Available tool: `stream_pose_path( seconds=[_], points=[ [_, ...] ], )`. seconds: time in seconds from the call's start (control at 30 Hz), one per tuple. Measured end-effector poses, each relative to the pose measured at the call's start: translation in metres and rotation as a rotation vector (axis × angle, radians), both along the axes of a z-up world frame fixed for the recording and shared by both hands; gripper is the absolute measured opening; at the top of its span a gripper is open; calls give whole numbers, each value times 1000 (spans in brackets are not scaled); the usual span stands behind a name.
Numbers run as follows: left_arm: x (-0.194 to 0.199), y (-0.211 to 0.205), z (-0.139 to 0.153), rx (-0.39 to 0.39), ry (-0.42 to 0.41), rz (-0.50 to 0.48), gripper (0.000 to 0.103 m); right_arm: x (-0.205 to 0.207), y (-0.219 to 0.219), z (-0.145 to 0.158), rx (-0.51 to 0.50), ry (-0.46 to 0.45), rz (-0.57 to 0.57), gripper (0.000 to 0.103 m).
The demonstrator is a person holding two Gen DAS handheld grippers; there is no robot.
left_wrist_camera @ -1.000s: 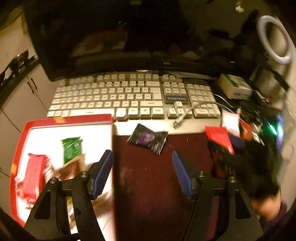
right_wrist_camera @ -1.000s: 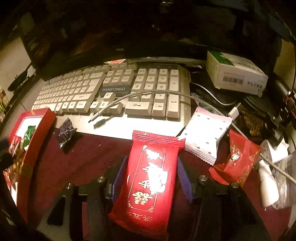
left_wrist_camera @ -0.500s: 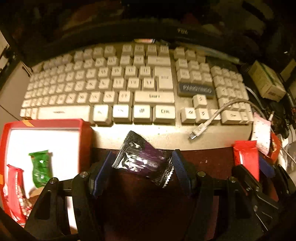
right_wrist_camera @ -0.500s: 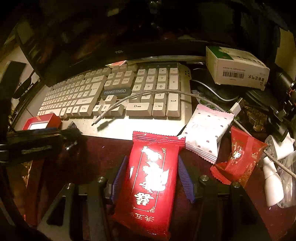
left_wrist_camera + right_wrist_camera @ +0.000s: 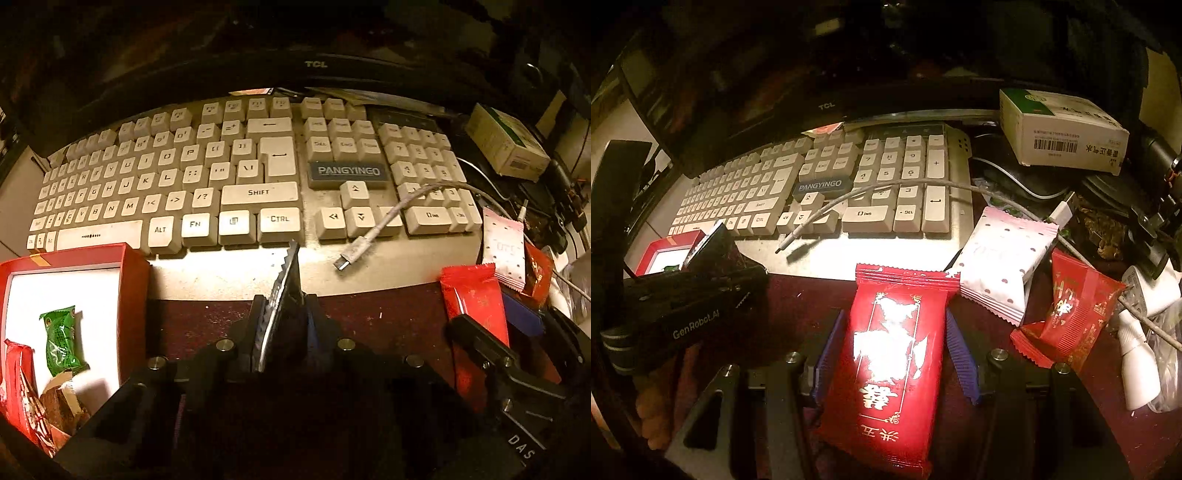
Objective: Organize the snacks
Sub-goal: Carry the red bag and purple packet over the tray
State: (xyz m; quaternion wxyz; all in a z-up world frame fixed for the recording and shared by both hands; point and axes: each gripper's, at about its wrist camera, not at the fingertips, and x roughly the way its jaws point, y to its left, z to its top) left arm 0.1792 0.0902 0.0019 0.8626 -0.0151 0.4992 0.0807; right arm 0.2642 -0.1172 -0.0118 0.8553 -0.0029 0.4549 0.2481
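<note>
Closing its jaws on a dark foil snack packet point(image 5: 282, 291), the left gripper point(image 5: 284, 321) is pinching the wrapper edge-on, so that its serrated end is standing up over the near rim of the white keyboard point(image 5: 236, 177), above the dark red desk mat point(image 5: 207, 321). To the left, an open red box point(image 5: 133, 291) with a white floor is holding a green packet point(image 5: 61, 341) and a red packet point(image 5: 20, 387) at its near end. On the right, the right gripper point(image 5: 895, 354) is straddling a large red packet point(image 5: 890, 362) with gold characters, its blue pads lying along both long sides, jaws at a middling width; whether they are pressing the wrapper cannot be told. Just beyond it to the right, a white polka-dot packet point(image 5: 1001, 266) is overlapping the keyboard's near right corner, with a smaller red packet point(image 5: 1071, 314) beside it. A grey cable point(image 5: 373, 229) is trailing across the number pad, and a white carton point(image 5: 1060, 133) is sitting at the far right, beneath a dark monitor point(image 5: 317, 55)
</note>
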Motion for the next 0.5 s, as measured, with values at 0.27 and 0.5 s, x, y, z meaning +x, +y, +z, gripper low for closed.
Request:
stream_pose_path(
  seconds=[0.27,0.5],
  points=[
    [-38,8,19,-32,-96,-15,17,-1,-3,-1,12,0,-8,52],
    [-110,8,51,-28,-202,-55,17,-1,-5,0,93,40,26,51]
  ],
)
